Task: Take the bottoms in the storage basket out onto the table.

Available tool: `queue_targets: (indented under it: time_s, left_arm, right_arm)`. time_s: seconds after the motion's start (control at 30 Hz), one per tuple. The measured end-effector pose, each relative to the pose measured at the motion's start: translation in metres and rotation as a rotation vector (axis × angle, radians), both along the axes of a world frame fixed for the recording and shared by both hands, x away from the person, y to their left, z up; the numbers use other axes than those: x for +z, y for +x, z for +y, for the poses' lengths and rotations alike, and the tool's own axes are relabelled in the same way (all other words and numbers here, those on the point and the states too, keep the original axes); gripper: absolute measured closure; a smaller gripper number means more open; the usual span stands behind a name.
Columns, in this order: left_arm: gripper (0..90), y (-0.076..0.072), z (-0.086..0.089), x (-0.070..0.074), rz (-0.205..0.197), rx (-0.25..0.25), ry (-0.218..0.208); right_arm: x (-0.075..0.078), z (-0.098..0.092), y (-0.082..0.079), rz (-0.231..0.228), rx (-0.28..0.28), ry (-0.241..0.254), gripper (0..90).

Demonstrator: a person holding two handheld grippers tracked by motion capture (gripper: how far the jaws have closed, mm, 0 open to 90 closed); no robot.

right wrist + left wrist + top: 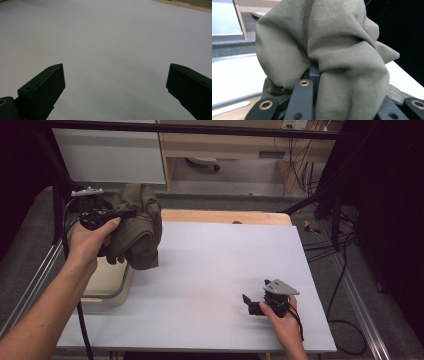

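A crumpled olive-green cloth (140,227) hangs in the air over the table's left edge, held up by my left gripper (126,213), which is shut on its upper folds. In the left gripper view the cloth (332,42) bulges over the jaws and hides their tips; the left gripper (315,75) pinches a fold. My right gripper (249,304) rests low on the white table (210,265) at the front right, apart from the cloth. Its jaws stand wide open in the right gripper view, with bare table between them (115,82).
A beige tub (107,285) sits at the table's left edge, below the hanging cloth. A wooden strip (225,216) runs along the far edge. Metal frame rails (360,305) flank the table, and cables (340,270) trail on the right floor.
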State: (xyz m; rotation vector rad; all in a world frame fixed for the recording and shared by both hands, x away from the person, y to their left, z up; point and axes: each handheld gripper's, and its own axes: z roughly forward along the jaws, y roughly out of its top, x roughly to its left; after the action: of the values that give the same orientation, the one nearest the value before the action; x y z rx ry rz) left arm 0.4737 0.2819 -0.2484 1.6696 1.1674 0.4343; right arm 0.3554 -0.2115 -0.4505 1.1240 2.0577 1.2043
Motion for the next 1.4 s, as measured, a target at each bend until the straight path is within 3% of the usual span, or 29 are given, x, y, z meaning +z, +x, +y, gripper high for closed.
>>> queue_targets:
  time_s: [0.83,1.4]
  left_arm:
    - [73.7,0.000,-0.016,-0.008,0.011,-0.019,0.021]
    - [73.3,0.002,-0.035,-0.022,0.036,-0.049,0.019]
  right_arm:
    - [-0.001,-0.002,0.001,0.005,-0.004,-0.008,2.6]
    - [-0.002,-0.002,0.000,0.007,-0.002,-0.015,2.7]
